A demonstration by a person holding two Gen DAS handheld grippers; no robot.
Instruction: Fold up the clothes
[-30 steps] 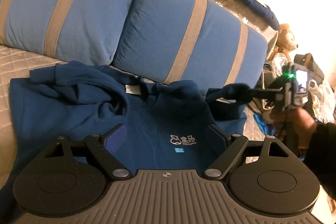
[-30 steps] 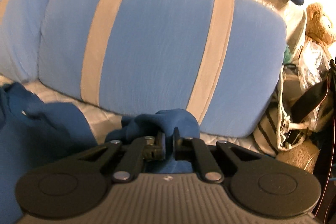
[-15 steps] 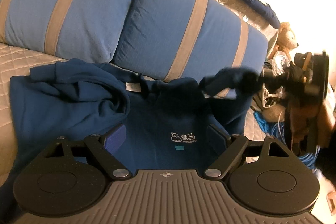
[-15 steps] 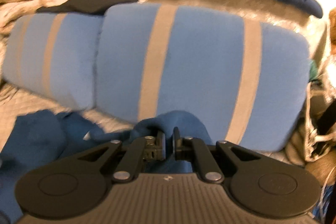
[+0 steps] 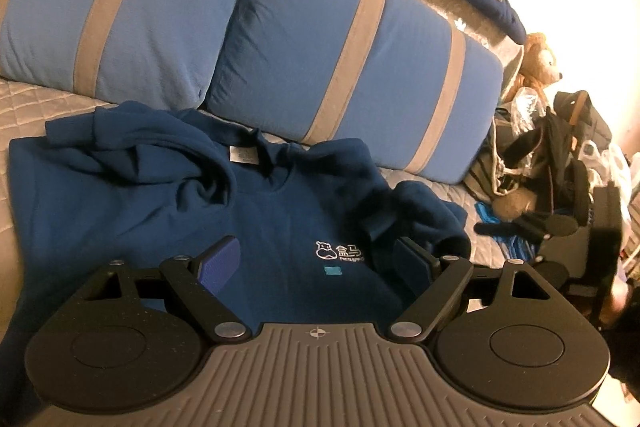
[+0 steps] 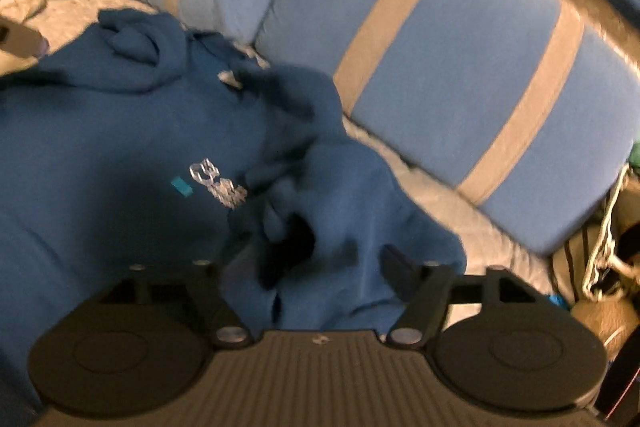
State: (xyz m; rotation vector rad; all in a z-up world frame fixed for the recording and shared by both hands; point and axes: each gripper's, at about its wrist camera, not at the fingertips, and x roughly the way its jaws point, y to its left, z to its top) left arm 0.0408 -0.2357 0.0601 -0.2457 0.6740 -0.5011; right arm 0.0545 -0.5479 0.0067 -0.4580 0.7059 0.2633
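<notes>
Soft matt fleece sweatshirt (image 5: 168,203) (printed logo), ribbed-cloth cushions (image 5: 352,67), quilted bedcover (image 5: 36,99).

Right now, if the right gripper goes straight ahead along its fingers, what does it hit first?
Most likely the bunched sleeve of the blue sweatshirt, which lies heaped directly ahead of the open right gripper; its jaws have just opened and dropped it. The frame is blurred, so depth is uncertain.

Both wrist views sit low and close over the sweatshirt (image 5: 168,211) on the bed, angled down toward far striped cushions (image 5: 352,67) — right view blurred; both share its logo.
</notes>
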